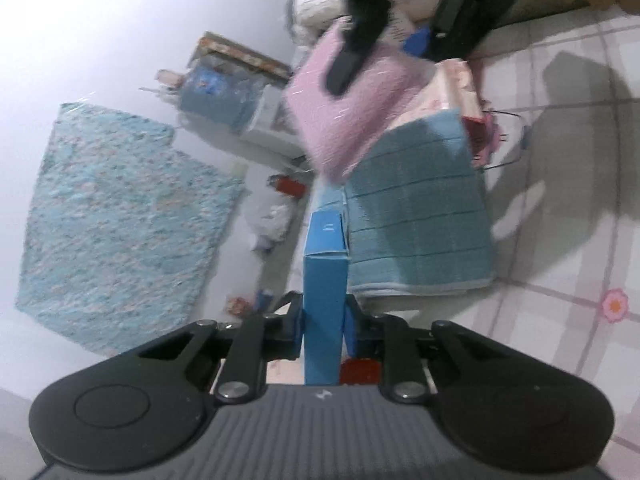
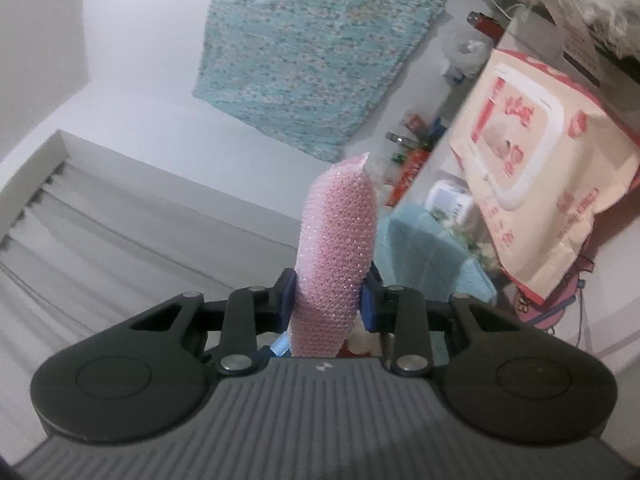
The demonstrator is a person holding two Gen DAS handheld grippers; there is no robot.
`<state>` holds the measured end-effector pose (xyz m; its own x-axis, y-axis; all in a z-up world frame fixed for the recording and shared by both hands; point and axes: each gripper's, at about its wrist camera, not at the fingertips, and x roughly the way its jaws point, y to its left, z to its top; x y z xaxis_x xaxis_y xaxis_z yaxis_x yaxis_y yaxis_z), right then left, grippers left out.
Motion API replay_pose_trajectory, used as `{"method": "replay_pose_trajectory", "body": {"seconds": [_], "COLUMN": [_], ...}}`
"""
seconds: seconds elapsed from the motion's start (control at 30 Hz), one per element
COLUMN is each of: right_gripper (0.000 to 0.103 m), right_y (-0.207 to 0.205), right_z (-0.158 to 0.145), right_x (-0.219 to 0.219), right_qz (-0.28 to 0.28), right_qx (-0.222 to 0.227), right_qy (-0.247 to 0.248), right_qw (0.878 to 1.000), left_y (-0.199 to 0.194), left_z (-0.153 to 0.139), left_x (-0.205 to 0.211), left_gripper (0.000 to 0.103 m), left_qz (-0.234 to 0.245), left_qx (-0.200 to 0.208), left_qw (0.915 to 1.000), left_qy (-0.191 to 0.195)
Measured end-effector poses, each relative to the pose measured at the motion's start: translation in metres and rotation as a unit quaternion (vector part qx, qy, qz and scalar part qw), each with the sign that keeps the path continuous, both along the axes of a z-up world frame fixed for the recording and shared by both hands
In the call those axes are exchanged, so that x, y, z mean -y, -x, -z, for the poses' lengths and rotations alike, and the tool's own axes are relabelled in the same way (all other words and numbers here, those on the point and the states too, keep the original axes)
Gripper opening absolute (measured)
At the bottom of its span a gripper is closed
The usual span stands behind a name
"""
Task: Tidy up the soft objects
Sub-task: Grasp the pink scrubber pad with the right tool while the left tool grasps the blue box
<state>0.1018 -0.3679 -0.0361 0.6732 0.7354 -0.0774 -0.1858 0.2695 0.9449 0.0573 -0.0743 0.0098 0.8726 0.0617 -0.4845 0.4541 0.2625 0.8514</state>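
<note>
Two grippers: both are carrying something, each seen from its own wrist camera.
Left gripper [image 1: 323, 330]: its fingers are pinching a blue carton [image 1: 323, 300] that is standing upright between the blue pads.
Right gripper [image 2: 329, 298]: its fingers are squeezing a pink mesh sponge [image 2: 335, 256], which is bulging above the pads; in the left view the same sponge is hanging in the air above the towel.
Soft things waiting: a folded teal towel [image 1: 420, 216] is lying just beside the carton, with a pink pack of wet wipes [image 2: 532, 176] behind it on a checked, flower-printed surface [image 1: 568, 280] that may be a bed or covered table.
Background: a teal patterned cloth [image 2: 296, 60] is hanging on the white wall, and small clutter is sitting along a ledge.
Stage, as a guess: the sponge is being lifted toward wherever the soft items are being gathered.
Risk one: the sponge is springy, so it could be slipping out if the squeeze loosens.
Risk two: the sponge is hanging close over the towel and the wipes, so a careless swing could be knocking them askew.
Risk three: the carton is tall, held low, and could be tipping sideways.
</note>
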Motion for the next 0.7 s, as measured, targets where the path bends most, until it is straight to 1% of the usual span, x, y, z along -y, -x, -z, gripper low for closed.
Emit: {"method": "replay_pose_trajectory", "body": {"seconds": [0.07,0.13,0.17,0.23,0.37,0.43,0.53,0.7], "right_gripper": [0.031,0.031,0.031,0.031,0.031,0.031,0.031,0.031], "right_y": [-0.002,0.002,0.000,0.000,0.004,0.006,0.012,0.016], "right_z": [0.003,0.017,0.019,0.020,0.019,0.018,0.021,0.014], "right_x": [0.008,0.017,0.018,0.015,0.013,0.015,0.020,0.030], "right_qz": [0.009,0.009,0.009,0.006,0.003,0.008,0.012,0.019], "right_qx": [-0.012,-0.026,-0.029,-0.029,-0.026,-0.026,-0.025,-0.008], "right_qy": [-0.004,-0.026,-0.030,-0.019,-0.013,-0.014,-0.016,-0.021], "right_qw": [1.000,0.999,0.999,0.999,1.000,1.000,0.999,1.000], "left_y": [-0.002,-0.003,-0.003,0.000,0.003,0.003,0.007,0.016], "left_z": [-0.001,0.002,0.004,0.009,0.009,0.008,0.004,-0.009], "left_x": [-0.001,-0.001,0.000,0.001,0.001,0.000,-0.002,-0.002], "left_gripper": [0.020,0.020,0.020,0.020,0.020,0.020,0.020,0.020], "left_qz": [-0.010,-0.008,-0.006,0.000,0.000,0.002,0.005,0.001], "left_qx": [-0.003,-0.011,-0.013,-0.005,0.001,0.007,0.029,0.056], "left_qw": [0.9999,0.9999,0.9999,0.9999,1.0000,0.9999,0.9995,0.9984], "left_qy": [-0.001,-0.004,-0.008,-0.016,-0.010,-0.011,-0.015,-0.008]}}
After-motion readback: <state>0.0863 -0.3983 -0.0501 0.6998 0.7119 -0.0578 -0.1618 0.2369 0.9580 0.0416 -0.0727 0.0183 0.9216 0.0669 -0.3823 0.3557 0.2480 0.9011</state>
